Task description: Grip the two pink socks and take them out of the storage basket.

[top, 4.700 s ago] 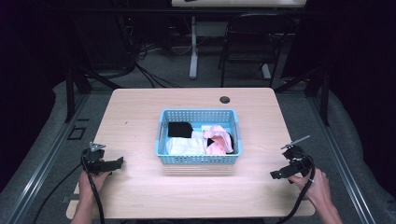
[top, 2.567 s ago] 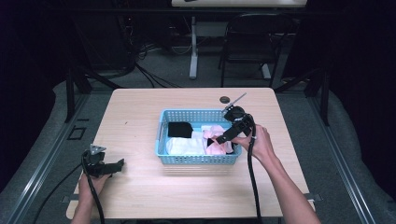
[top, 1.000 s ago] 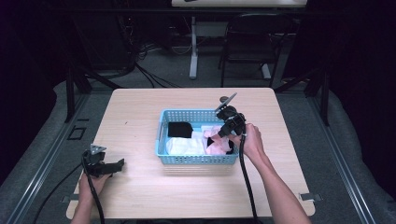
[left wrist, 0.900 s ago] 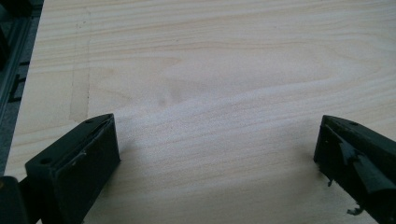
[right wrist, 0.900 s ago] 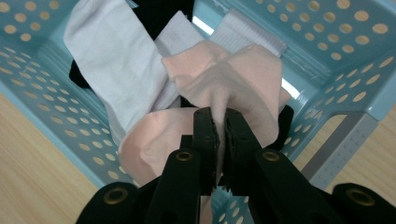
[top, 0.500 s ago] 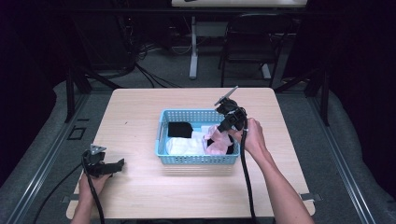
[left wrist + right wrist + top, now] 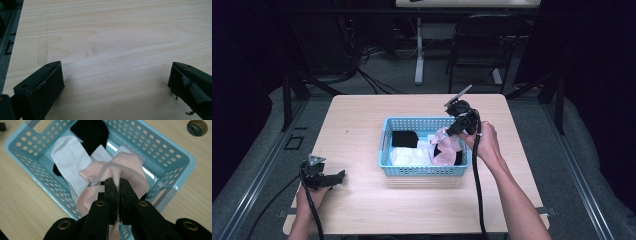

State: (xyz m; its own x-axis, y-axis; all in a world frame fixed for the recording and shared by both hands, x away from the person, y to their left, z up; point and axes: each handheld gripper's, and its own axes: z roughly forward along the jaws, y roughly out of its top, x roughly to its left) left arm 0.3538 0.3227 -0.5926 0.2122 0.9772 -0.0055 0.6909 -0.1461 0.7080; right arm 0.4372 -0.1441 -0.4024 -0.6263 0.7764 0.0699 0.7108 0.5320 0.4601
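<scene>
The pink sock (image 7: 117, 173) is bunched just above the blue basket (image 7: 175, 167), pinched by a thin fold in the clamped-tight right tongs (image 7: 116, 187), so it could easily slip out or drag the white sock (image 7: 67, 157) along. The left tongs (image 7: 331, 177) sit wide open and empty on the desk (image 7: 362, 120), well off from the basket.

Pink sock (image 7: 117, 173) now higher above basket (image 7: 175, 160).

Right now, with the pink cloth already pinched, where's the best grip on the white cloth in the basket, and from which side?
Take the white cloth on its bare flat stretch toward the basket's left wall, coming straight down from above. It lies flat with that end uncovered; its other end seems tucked under the pink cloth that the right gripper holds, so pinching up a fold there should work.
</scene>
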